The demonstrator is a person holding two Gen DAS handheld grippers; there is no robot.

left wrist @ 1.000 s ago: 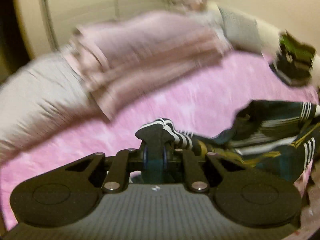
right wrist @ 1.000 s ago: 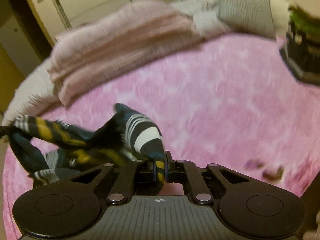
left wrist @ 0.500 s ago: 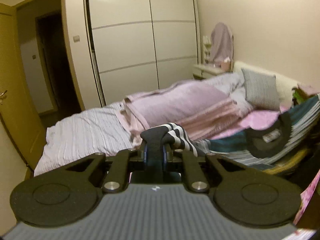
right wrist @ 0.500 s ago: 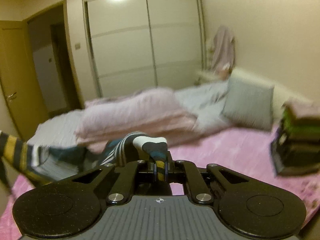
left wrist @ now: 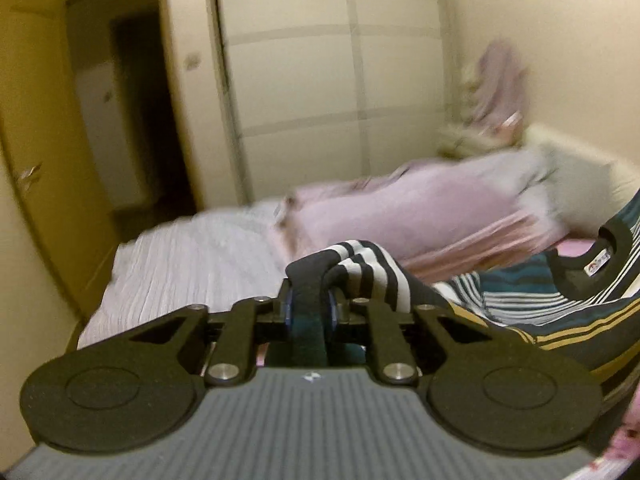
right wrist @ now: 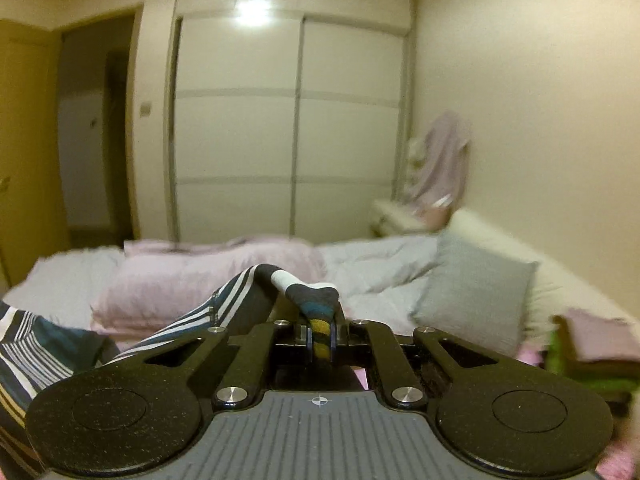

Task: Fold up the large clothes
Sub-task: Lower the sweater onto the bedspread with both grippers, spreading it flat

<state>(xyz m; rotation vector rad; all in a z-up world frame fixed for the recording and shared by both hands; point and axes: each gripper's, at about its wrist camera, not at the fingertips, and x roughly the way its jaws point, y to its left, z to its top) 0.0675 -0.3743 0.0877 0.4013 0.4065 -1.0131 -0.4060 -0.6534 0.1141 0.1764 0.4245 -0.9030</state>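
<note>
A large striped shirt (left wrist: 560, 308), dark teal with white and yellow bands and a black collar, hangs stretched between my two grippers above the bed. My left gripper (left wrist: 310, 304) has a bunched black-and-white edge of the shirt between its pads; its jaws are opening, but the cloth still sits pinched there. In the right wrist view my right gripper (right wrist: 320, 334) is shut on another bunched edge, and the shirt (right wrist: 52, 344) trails off to the lower left. Both grippers point across the bed, tilted slightly down.
A folded pink duvet (right wrist: 200, 280) and a grey striped sheet (left wrist: 192, 252) lie across the bed. A grey pillow (right wrist: 476, 300) leans at the headboard. A stack of folded clothes (right wrist: 592, 344) sits at far right. White wardrobe doors (right wrist: 288, 128) and an open doorway (right wrist: 96, 128) stand behind.
Both grippers have risen from the pink bedcover with the shirt in them, and the cloth now hangs in the air. The views swung up from the bed to the wardrobe.
</note>
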